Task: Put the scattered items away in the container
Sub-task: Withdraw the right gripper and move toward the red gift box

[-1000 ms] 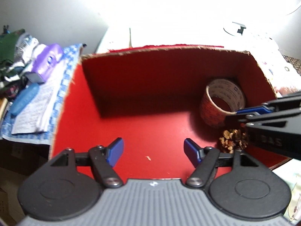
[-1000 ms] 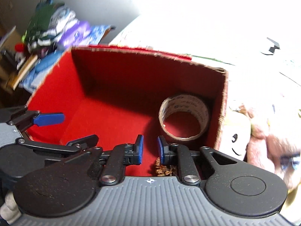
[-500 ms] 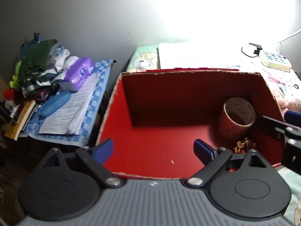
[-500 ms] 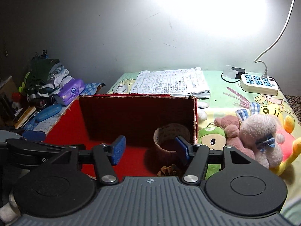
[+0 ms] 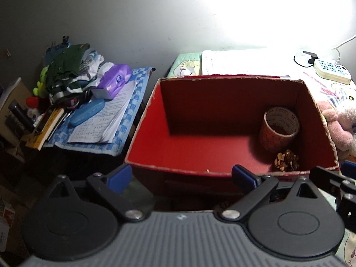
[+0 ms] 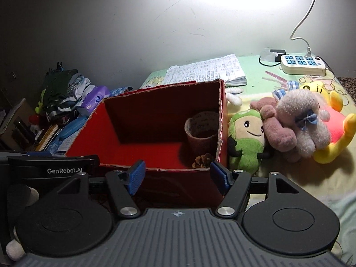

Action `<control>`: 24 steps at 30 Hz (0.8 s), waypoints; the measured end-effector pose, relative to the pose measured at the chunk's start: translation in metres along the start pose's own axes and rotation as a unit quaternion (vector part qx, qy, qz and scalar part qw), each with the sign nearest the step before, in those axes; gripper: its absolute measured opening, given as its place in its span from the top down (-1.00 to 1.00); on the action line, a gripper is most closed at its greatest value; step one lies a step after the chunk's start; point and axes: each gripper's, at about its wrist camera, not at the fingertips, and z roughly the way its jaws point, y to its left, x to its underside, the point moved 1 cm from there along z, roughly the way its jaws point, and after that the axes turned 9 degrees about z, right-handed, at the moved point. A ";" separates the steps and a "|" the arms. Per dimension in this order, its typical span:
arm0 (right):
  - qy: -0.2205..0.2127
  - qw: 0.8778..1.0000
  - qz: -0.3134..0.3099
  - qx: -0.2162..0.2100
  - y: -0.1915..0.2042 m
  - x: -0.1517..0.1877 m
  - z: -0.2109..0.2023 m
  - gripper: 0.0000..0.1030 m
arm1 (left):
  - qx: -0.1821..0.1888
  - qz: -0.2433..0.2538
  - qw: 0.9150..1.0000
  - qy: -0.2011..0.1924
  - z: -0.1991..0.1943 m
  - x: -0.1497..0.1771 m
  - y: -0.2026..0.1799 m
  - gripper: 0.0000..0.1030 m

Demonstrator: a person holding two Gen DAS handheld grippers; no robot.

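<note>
Setting: we record a home, most likely a bedroom or child's room. Evidence we list: a cartoon-print bedsheet (image 6: 255,73) covering the surface against a plain wall; a heap of plush toys (image 6: 296,124) at its right side; a white power strip (image 6: 302,63) near the far right corner; handwritten paper sheets (image 6: 207,71) along the far edge; beside the bed, a checked cloth (image 5: 126,115) carrying folded clothes (image 5: 66,75), a purple wipes pack (image 5: 114,79) and notebooks (image 5: 100,122).
</note>
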 end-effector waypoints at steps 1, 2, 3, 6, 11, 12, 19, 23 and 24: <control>0.004 1.000 -0.001 -0.002 -0.001 0.002 0.000 -0.30 | -0.002 -0.003 1.000 0.004 -0.001 0.002 -0.001 -0.89; 0.009 1.000 -0.002 -0.005 -0.001 0.005 0.000 -0.31 | -0.004 -0.006 1.000 0.008 -0.002 0.005 -0.002 -0.89; 0.014 1.000 -0.003 -0.008 0.000 0.008 0.002 -0.31 | -0.007 -0.009 1.000 0.012 -0.003 0.007 -0.002 -0.89; 0.033 0.999 -0.002 -0.020 -0.002 0.016 0.003 -0.31 | -0.014 -0.015 0.999 0.027 -0.004 0.015 -0.004 -0.89; 0.069 0.997 -0.011 -0.033 -0.004 0.034 0.007 -0.31 | -0.008 -0.018 0.999 0.046 -0.005 0.030 -0.011 -0.89; 0.076 0.996 -0.012 -0.036 -0.005 0.037 0.008 -0.31 | -0.006 -0.018 0.999 0.049 -0.004 0.033 -0.012 -0.89; 0.129 0.990 -0.011 -0.055 -0.011 0.058 0.016 -0.26 | 0.022 -0.042 0.997 0.066 -0.001 0.057 -0.004 -0.81; 0.158 0.985 0.002 -0.064 -0.019 0.066 0.022 -0.18 | 0.061 -0.068 0.992 0.085 0.006 0.076 0.006 -0.63; 0.162 0.985 0.005 -0.067 -0.021 0.067 0.023 -0.14 | 0.078 -0.077 0.990 0.090 0.008 0.081 0.008 -0.61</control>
